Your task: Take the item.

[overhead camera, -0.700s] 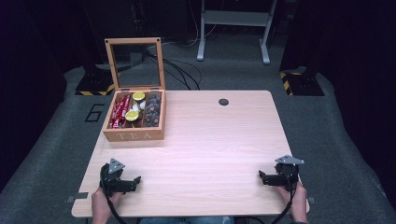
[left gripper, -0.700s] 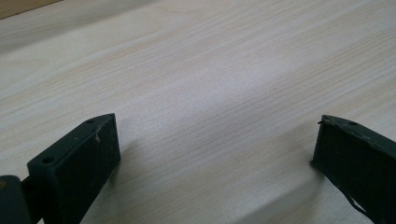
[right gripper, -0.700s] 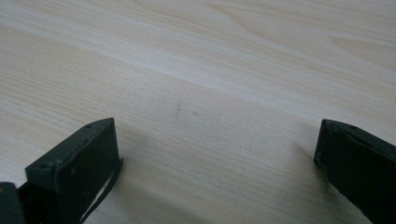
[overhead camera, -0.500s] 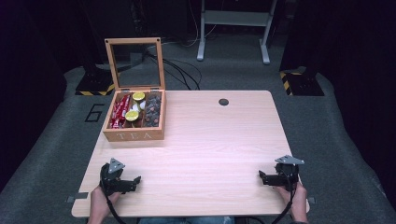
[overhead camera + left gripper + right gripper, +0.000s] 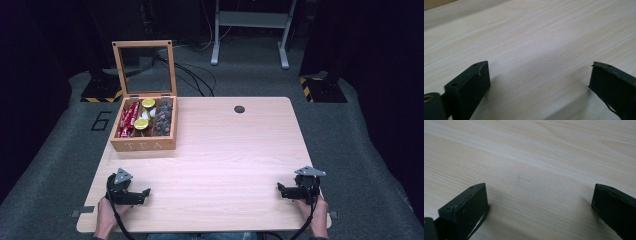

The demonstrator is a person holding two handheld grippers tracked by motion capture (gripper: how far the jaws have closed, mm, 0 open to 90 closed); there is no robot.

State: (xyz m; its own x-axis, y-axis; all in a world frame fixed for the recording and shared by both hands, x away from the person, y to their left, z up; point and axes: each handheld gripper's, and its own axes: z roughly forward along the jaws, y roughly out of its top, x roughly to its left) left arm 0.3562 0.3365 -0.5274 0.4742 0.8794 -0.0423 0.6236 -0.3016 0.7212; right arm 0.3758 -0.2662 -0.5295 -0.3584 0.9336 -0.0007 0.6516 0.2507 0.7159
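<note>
The open tea box [image 5: 144,127] lay far-left on the counter [image 5: 225,155], nearer the left gripper [image 5: 145,192]; both grippers' fingers were spread, empty, the right gripper [image 5: 280,187] well apart.

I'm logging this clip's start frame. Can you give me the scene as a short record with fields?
table: light wood
tea box: back left, lid open
contents: red packets, yellow-lidded cups, dark pieces
left gripper: open, near left edge
right gripper: open, near right edge
held: nothing
</note>
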